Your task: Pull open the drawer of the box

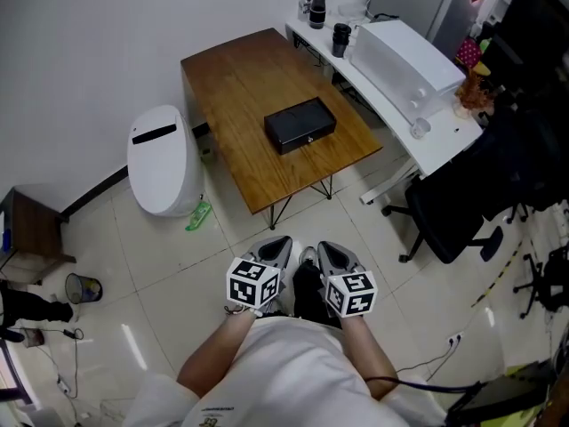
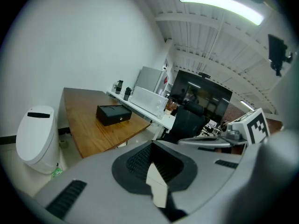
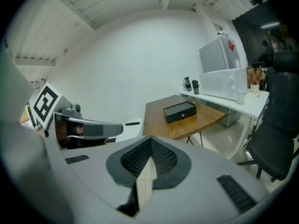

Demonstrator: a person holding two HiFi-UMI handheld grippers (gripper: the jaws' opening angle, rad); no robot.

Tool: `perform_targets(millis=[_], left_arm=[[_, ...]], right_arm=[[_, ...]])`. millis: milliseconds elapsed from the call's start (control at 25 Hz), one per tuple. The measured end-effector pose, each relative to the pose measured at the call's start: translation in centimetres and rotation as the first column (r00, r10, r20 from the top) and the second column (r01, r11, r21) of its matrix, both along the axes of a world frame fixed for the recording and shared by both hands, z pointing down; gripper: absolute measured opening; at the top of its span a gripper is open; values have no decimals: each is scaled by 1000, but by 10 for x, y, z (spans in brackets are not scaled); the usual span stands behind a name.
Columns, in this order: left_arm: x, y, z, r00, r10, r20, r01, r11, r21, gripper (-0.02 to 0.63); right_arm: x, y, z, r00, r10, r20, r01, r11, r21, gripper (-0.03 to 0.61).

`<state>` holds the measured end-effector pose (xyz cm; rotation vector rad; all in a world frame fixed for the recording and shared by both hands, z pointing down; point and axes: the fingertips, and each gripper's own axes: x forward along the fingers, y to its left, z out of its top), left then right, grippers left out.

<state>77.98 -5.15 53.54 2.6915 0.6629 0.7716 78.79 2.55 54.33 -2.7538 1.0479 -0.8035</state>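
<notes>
Standing back from a wooden table (image 1: 233, 78), a person holds the left gripper (image 1: 276, 244) and right gripper (image 1: 332, 249) side by side, each with jaws pressed together on nothing. The black box (image 1: 300, 124) sits on the table, well apart from both, its drawer closed.

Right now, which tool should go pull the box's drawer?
Right, but only just. The left tool and the right tool are both shut, empty and far from the box. Its front, with the knob, seems to turn slightly toward the right side.
</notes>
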Motion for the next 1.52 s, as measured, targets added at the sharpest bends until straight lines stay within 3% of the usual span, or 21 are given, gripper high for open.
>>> perform_targets(millis=[400,800,1240,1520], left_arm=[[96,-10,2,998,-54,9,55,998,-7,2],[168,-8,17,994,-97,58,98,995,-7,2],[219,-3,36,979,-168,116,171,985,-18,2],[228,4,46,970,-193,149,196,981,-1,2]], right_arm=[[110,-18,-5,998,-62,-22,62,998,-13,-12],[191,-20,15,996,-94,11,94,995,-34,-12],[258,-19,41,987,-155,40,157,986,-53,-12],[285,-14,74,980,-189,57,193,977,-91,-12]])
